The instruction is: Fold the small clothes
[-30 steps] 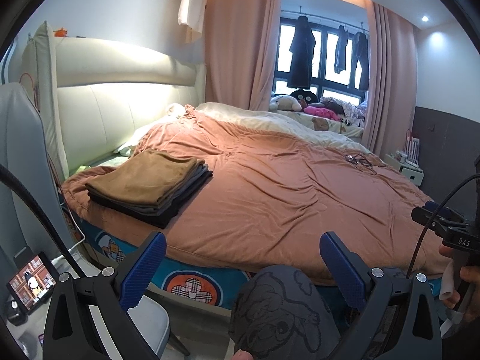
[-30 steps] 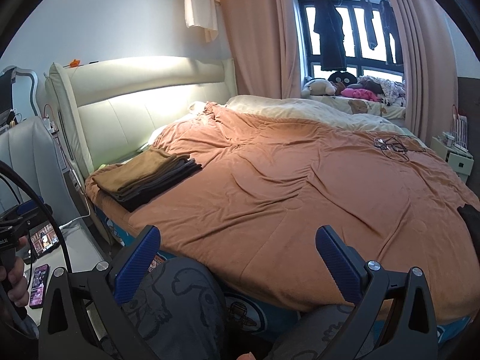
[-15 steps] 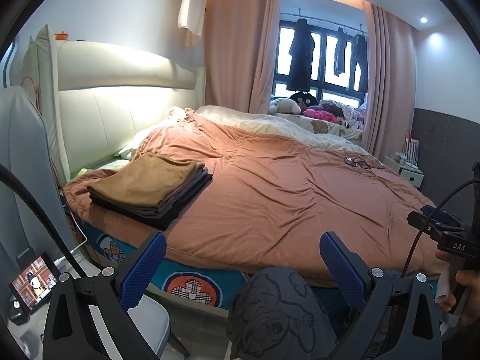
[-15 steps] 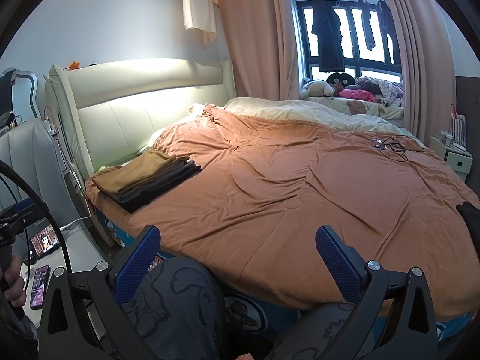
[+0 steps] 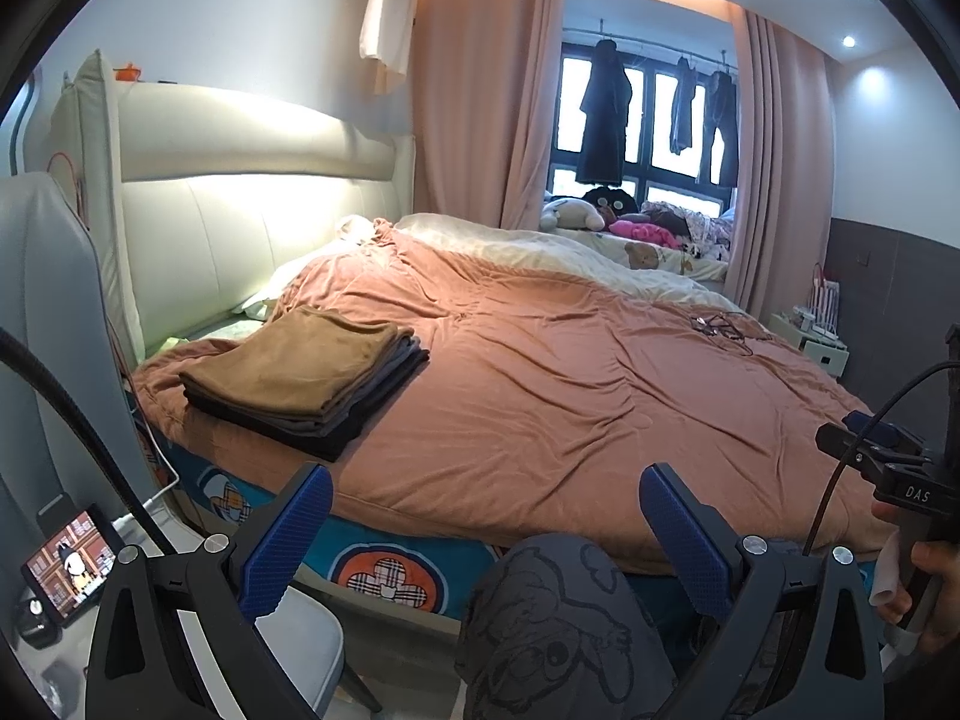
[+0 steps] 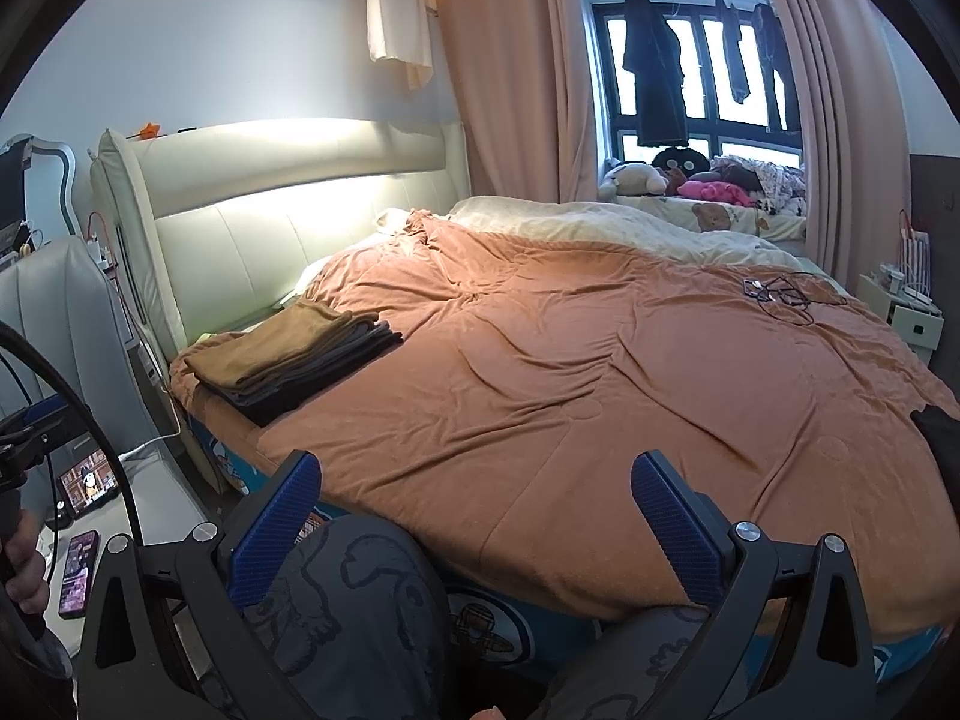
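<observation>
Left gripper [image 5: 480, 534] and right gripper [image 6: 474, 522] both gape wide, holding nothing – off the bed's [image 5: 570, 396] near edge; folded clothes stack [image 5: 300, 378] sits at its near-left corner, by the headboard [image 5: 240, 204].

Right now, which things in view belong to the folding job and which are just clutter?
Job:
- stack of folded clothes on the bed corner
- dark garment at the bed's right edge
- left gripper and right gripper, both open, empty

Lying about:
- cable tangle
- plush toys
- phone
</observation>
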`<state>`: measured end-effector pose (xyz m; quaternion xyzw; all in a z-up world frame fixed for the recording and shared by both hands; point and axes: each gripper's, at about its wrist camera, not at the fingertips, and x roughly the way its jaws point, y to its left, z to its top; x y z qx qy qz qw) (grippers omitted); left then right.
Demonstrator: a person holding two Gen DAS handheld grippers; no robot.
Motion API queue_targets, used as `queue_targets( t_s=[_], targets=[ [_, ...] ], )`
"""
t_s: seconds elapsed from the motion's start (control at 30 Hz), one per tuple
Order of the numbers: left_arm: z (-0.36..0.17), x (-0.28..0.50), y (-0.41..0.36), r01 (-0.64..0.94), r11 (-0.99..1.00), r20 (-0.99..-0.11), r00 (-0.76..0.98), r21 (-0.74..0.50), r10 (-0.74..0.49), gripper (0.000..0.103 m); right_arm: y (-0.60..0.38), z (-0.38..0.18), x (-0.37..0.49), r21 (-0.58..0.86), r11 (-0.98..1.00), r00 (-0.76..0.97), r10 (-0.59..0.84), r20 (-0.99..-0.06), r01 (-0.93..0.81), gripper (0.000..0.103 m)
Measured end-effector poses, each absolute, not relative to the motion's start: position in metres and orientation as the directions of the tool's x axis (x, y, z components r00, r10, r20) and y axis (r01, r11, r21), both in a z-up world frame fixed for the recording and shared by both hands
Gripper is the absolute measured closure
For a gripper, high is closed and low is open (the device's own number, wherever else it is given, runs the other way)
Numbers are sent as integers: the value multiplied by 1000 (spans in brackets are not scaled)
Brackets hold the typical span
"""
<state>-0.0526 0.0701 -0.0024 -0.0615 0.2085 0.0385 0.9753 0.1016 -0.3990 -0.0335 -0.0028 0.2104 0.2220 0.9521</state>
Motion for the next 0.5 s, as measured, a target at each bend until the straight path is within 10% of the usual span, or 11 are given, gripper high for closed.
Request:
queue_targets(
  t_s=[0.5],
  targets=[
    [1, -57, 70, -106, 989, -406, 912, -103, 55, 0, -399, -34, 101, 87, 903, 814, 418, -404, -420, 0]
  ],
)
